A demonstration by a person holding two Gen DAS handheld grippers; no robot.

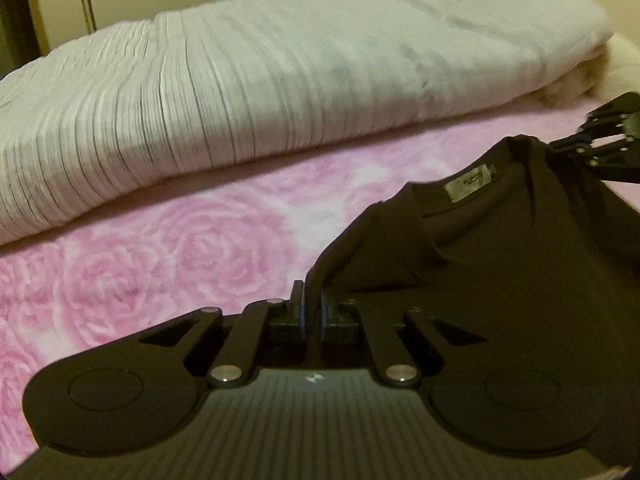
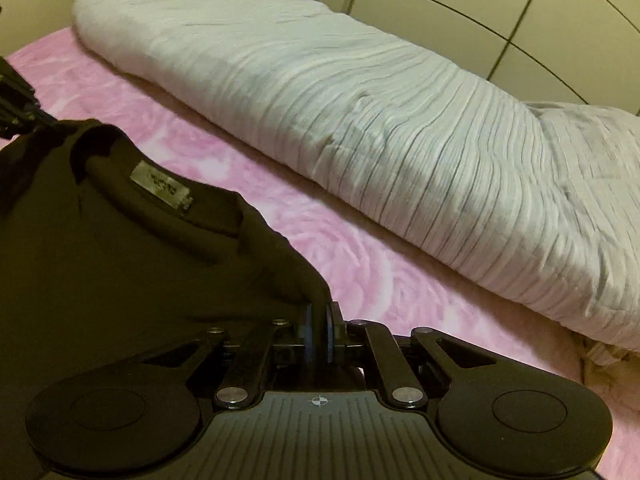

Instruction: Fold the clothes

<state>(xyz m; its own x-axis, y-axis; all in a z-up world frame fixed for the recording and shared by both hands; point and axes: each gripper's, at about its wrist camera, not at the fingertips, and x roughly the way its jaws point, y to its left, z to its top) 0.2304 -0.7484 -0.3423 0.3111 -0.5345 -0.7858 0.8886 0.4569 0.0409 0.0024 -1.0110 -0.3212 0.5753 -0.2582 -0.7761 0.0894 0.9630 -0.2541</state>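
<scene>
A black T-shirt [image 1: 500, 264] with a grey neck label [image 1: 469, 186] hangs stretched between both grippers above the pink rose blanket [image 1: 160, 264]. My left gripper [image 1: 313, 312] is shut on the shirt's left shoulder edge. My right gripper [image 2: 319, 334] is shut on the other shoulder edge of the shirt [image 2: 120, 248]. The right gripper shows at the right edge of the left wrist view [image 1: 600, 140], and the left gripper shows at the left edge of the right wrist view [image 2: 16, 108]. The shirt's lower part is hidden.
A rolled white ribbed duvet [image 1: 248, 92] lies along the far side of the bed, also in the right wrist view [image 2: 400, 120]. Cream wardrobe doors [image 2: 500, 12] stand behind it. The pink blanket [image 2: 360, 264] lies between shirt and duvet.
</scene>
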